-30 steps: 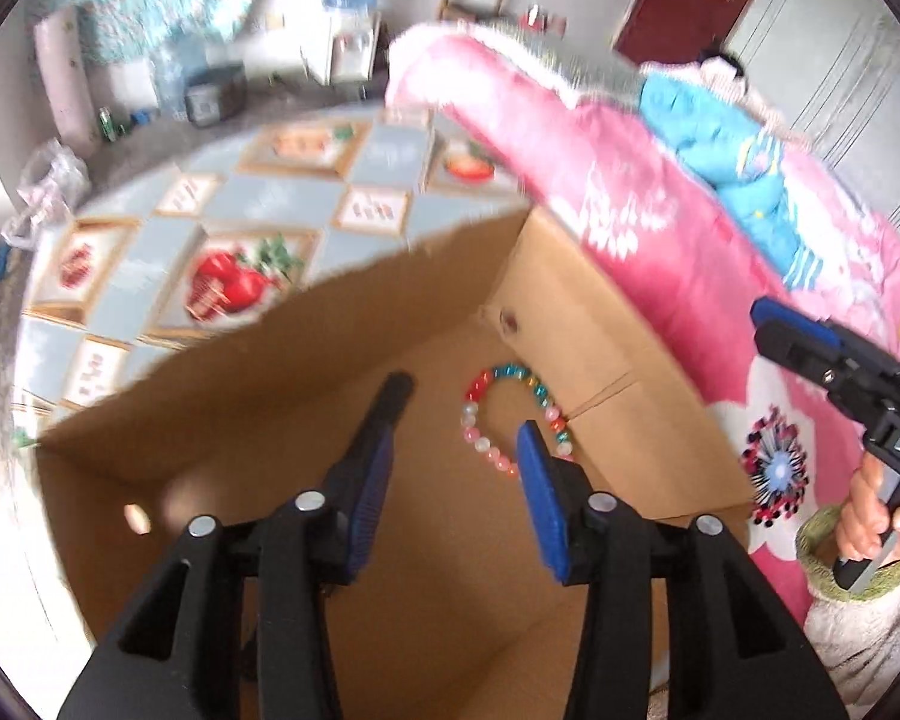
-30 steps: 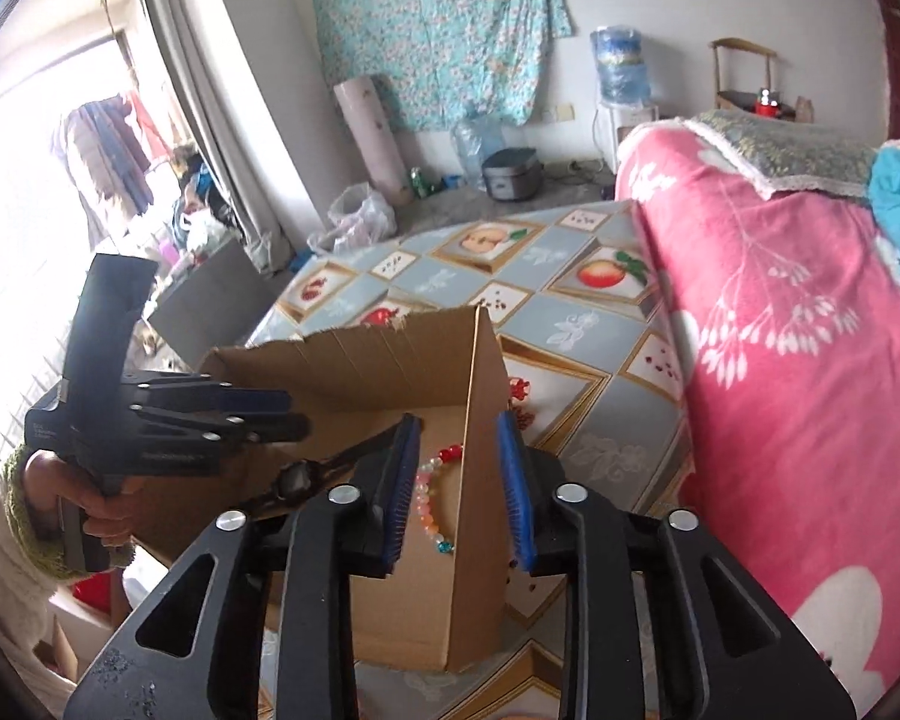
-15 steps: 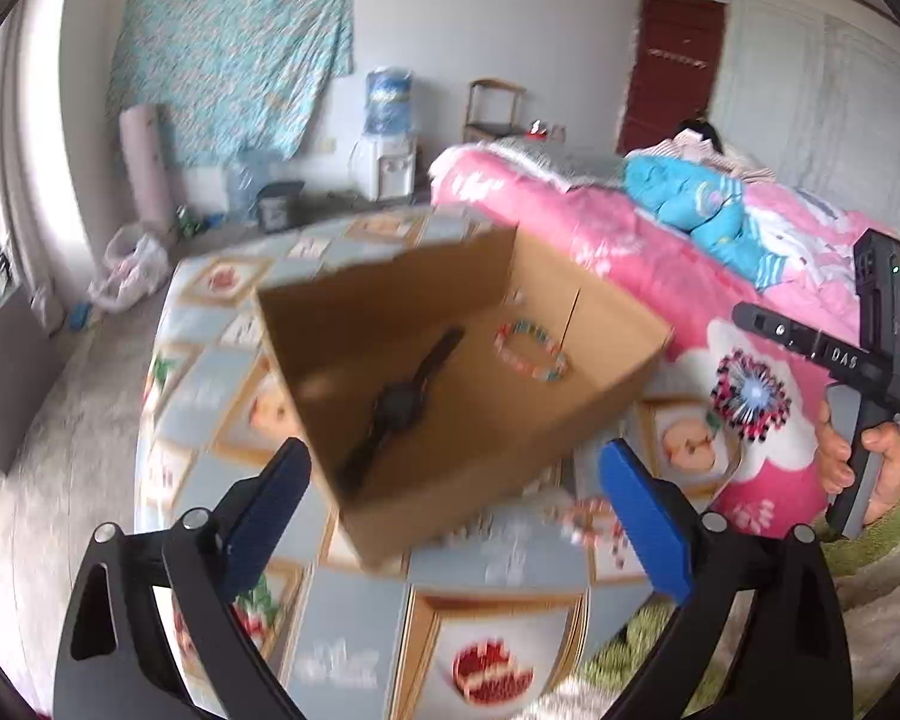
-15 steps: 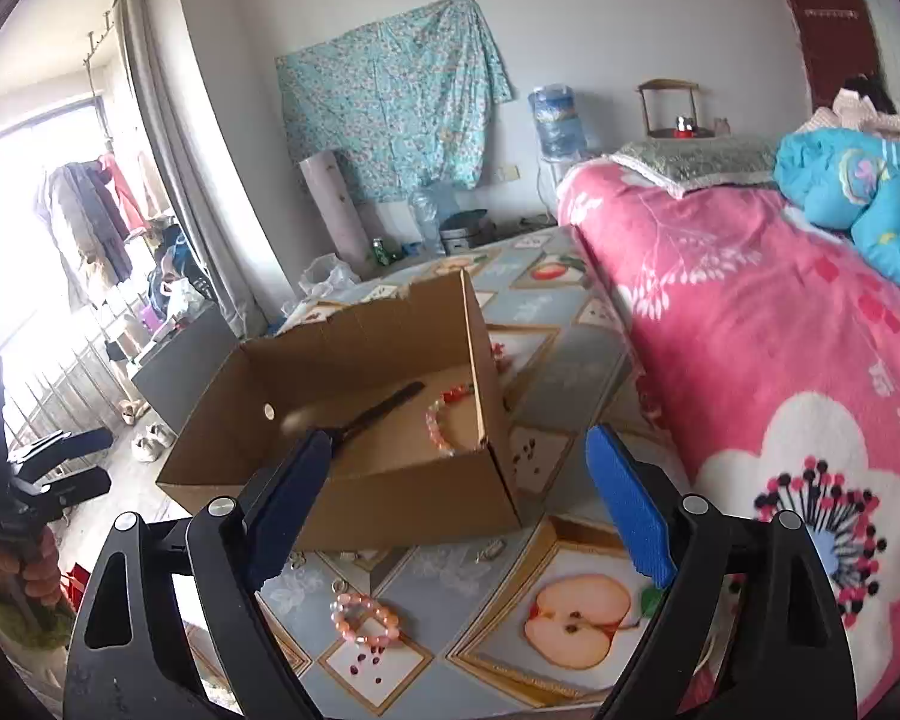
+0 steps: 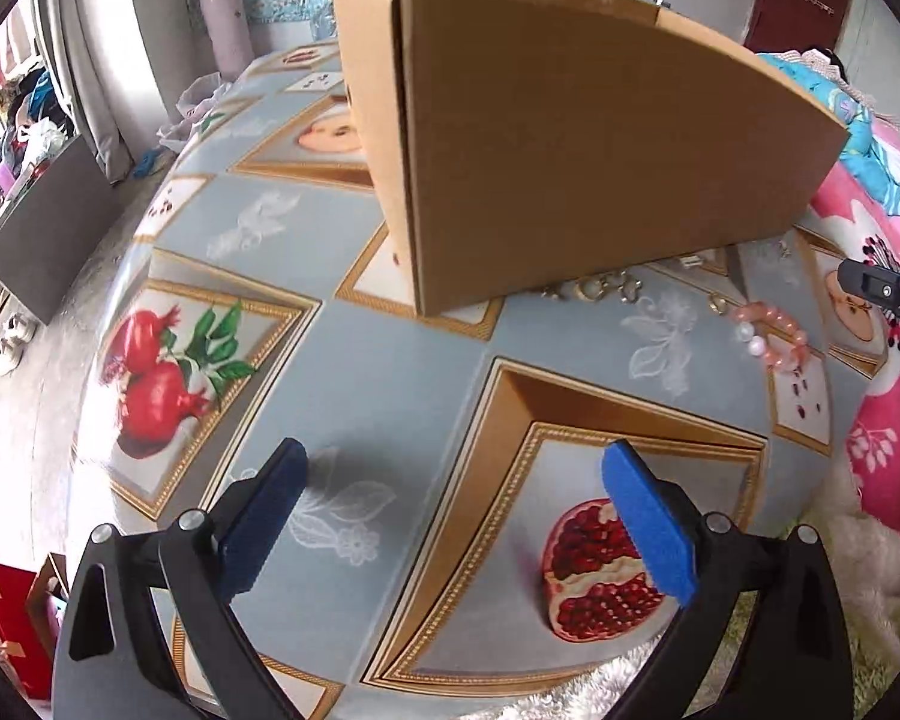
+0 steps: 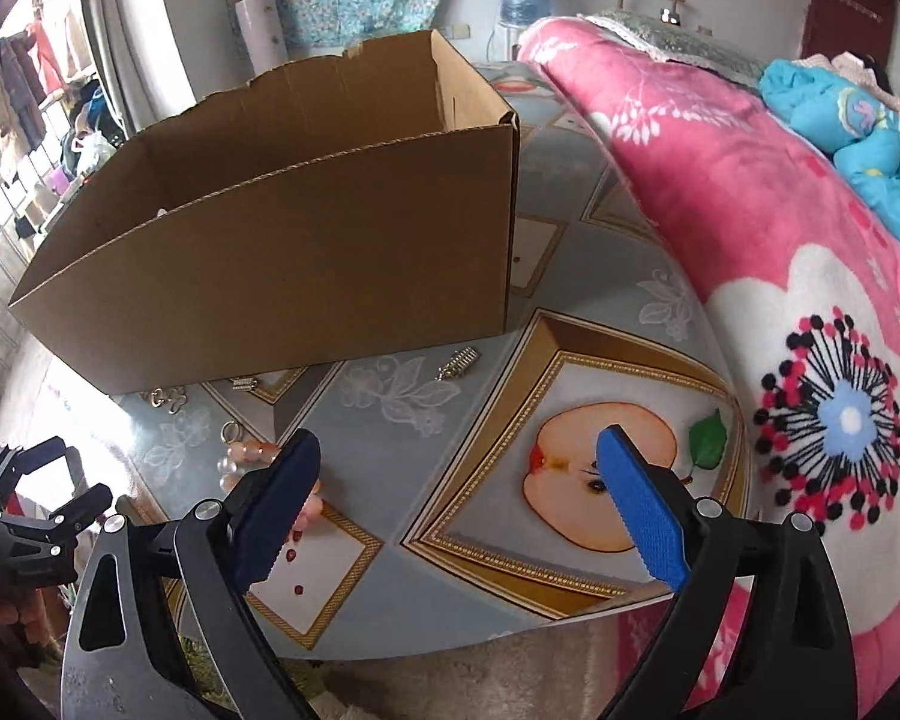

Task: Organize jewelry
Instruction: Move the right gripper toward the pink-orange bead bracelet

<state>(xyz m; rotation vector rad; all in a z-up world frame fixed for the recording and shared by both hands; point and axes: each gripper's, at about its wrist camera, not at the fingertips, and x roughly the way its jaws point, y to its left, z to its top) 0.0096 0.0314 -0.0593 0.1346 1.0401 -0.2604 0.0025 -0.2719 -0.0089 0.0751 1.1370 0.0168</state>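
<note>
Cardboard box, brown and open-topped (image 6: 282, 252), is now standing at 12 o'clock of both grippers, no longer beneath them. Left gripper (image 5: 450, 516) and right gripper (image 6: 456, 498) have just been spreading wide, empty, both tilting steeply down at the fruit-print tablecloth (image 5: 390, 372). Pink bead bracelet (image 5: 771, 333) is lying at 1 o'clock of the left gripper, probably the next pickup.
</note>
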